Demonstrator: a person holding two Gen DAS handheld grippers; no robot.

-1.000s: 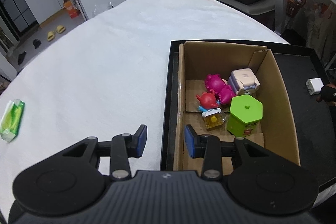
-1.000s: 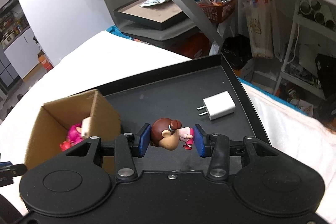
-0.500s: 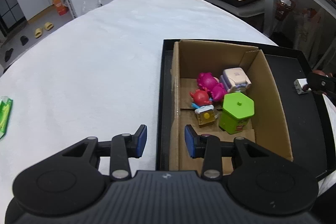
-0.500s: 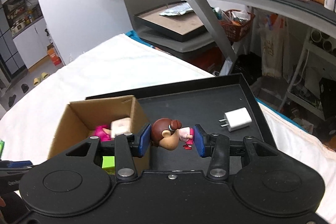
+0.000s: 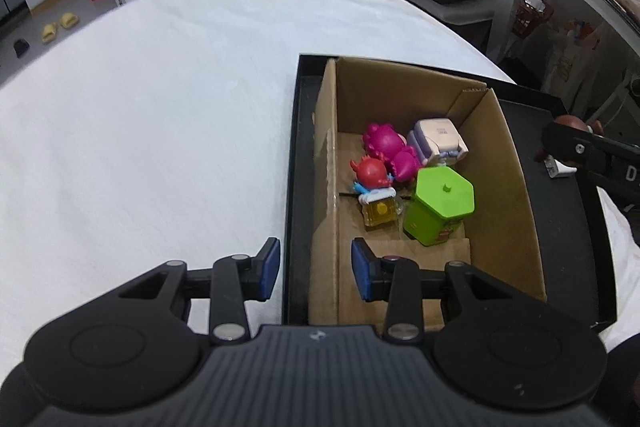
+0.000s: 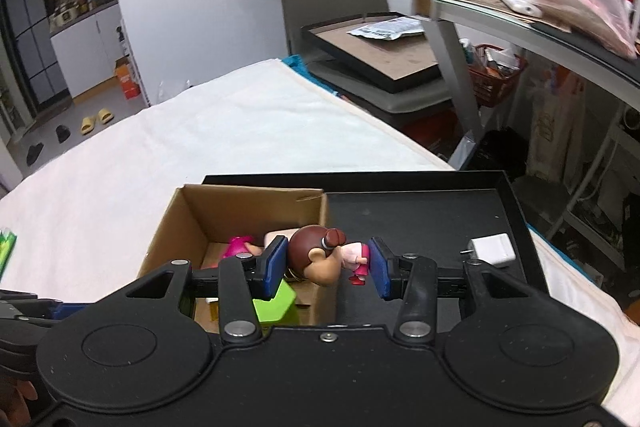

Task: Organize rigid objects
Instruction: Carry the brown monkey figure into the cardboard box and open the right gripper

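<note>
A cardboard box [image 5: 516,195] stands in the left part of a black tray [image 5: 576,227]. It holds a magenta figure [image 5: 386,147], a red figure [image 5: 370,171], a lilac cube toy [image 5: 438,141], a green hexagonal tin [image 5: 440,205] and a small yellow bottle [image 5: 378,209]. My right gripper [image 6: 327,265] is shut on a brown-haired doll figure [image 6: 320,259], held above the box's right wall [image 6: 320,219]. My left gripper [image 5: 315,269] is open and empty, over the box's near left corner.
A white charger plug [image 6: 490,249] lies on the tray's right side. The tray rests on a white cloth-covered table [image 5: 160,107]. A green packet [image 6: 6,247] lies at the far left. A metal desk [image 6: 520,23] stands to the right.
My right gripper has carried the doll figure leftward from over the bare tray to above the box's right wall. My left gripper has drifted slightly, staying open.
</note>
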